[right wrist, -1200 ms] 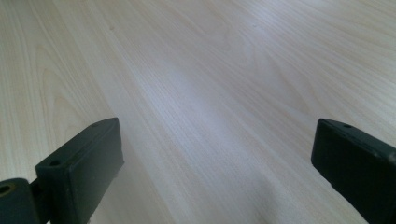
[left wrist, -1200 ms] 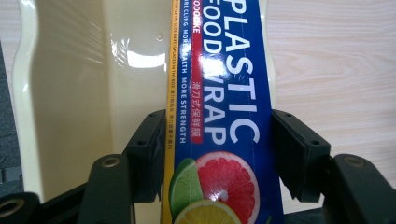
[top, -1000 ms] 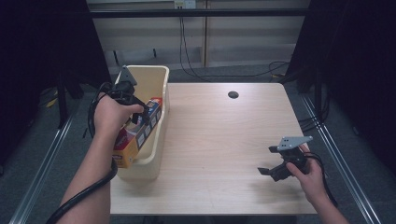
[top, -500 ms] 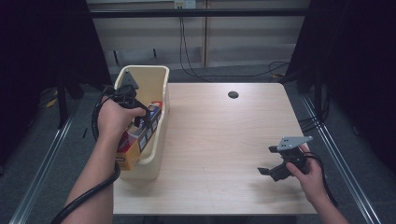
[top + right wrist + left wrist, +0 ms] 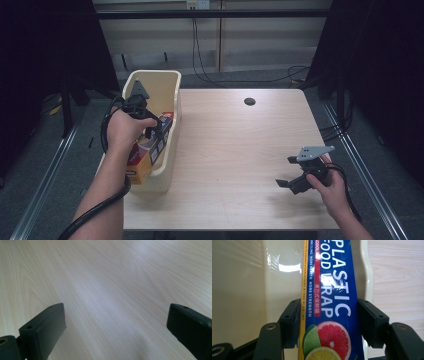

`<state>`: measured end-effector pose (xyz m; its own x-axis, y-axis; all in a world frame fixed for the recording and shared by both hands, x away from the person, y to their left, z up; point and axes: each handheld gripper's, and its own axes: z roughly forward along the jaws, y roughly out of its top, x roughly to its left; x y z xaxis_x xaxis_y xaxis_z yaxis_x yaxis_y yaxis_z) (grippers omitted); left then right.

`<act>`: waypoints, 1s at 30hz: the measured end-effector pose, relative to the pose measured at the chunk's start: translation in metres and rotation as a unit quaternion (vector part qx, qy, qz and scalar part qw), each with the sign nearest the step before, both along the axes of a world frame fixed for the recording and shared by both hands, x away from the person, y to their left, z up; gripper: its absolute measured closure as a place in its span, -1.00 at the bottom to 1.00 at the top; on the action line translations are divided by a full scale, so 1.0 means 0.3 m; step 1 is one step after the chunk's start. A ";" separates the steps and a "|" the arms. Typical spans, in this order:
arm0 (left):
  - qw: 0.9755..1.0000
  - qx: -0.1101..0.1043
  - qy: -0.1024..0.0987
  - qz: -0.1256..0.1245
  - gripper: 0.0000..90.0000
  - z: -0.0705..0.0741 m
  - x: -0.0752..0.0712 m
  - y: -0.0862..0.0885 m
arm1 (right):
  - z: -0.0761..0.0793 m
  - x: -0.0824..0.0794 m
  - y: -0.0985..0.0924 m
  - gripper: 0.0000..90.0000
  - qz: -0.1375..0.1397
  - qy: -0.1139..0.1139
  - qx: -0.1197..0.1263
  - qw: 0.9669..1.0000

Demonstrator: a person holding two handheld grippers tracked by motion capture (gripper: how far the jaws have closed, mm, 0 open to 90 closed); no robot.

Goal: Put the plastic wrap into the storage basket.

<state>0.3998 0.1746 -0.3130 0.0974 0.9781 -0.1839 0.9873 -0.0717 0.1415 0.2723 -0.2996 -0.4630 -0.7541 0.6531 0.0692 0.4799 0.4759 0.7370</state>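
Left gripper (image 5: 329,322) clamps its matte black jaws on the two long sides of a glossy blue plastic wrap box (image 5: 332,302), which stands inside the smooth cream plastic bin (image 5: 172,107) at the table's left edge. Right gripper (image 5: 290,172) rests released, jaws spread wide, over pale wood-grain table (image 5: 235,150) near the right corner.

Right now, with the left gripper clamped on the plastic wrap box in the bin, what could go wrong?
1. The plastic wrap box sits close to the cream bin wall; lifting it could catch the rim and drag or tip the bin.
2. The left gripper pinches only the box's narrow sides, so the long box might pivot or slip.
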 end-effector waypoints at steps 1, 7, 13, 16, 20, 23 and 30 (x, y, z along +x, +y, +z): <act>1.000 0.000 0.002 -0.002 -0.09 -0.001 0.000 0.001 | 0.000 -0.001 0.001 -0.96 -0.002 -0.001 -0.001 1.000; 1.000 -0.001 0.007 0.002 -0.10 -0.011 0.002 -0.002 | 0.000 -0.001 0.001 -0.96 -0.002 0.000 -0.001 1.000; 1.000 0.003 0.012 0.004 -0.10 -0.022 0.001 -0.004 | 0.000 -0.001 0.001 -0.96 -0.001 0.000 -0.001 1.000; 1.000 0.004 0.011 0.001 -0.10 -0.026 0.001 -0.003 | 0.000 -0.001 0.002 -0.96 -0.001 0.000 -0.001 1.000; 1.000 0.002 0.013 0.002 -0.10 -0.029 0.001 -0.004 | 0.000 -0.001 0.001 -0.96 -0.001 -0.002 -0.003 1.000; 1.000 0.004 0.013 0.004 -0.10 -0.033 0.003 -0.005 | 0.000 -0.001 0.002 -0.96 -0.001 -0.001 -0.002 1.000; 1.000 0.006 0.013 0.004 -0.12 -0.049 0.006 -0.008 | -0.001 -0.001 0.001 -0.96 0.000 -0.002 -0.002 1.000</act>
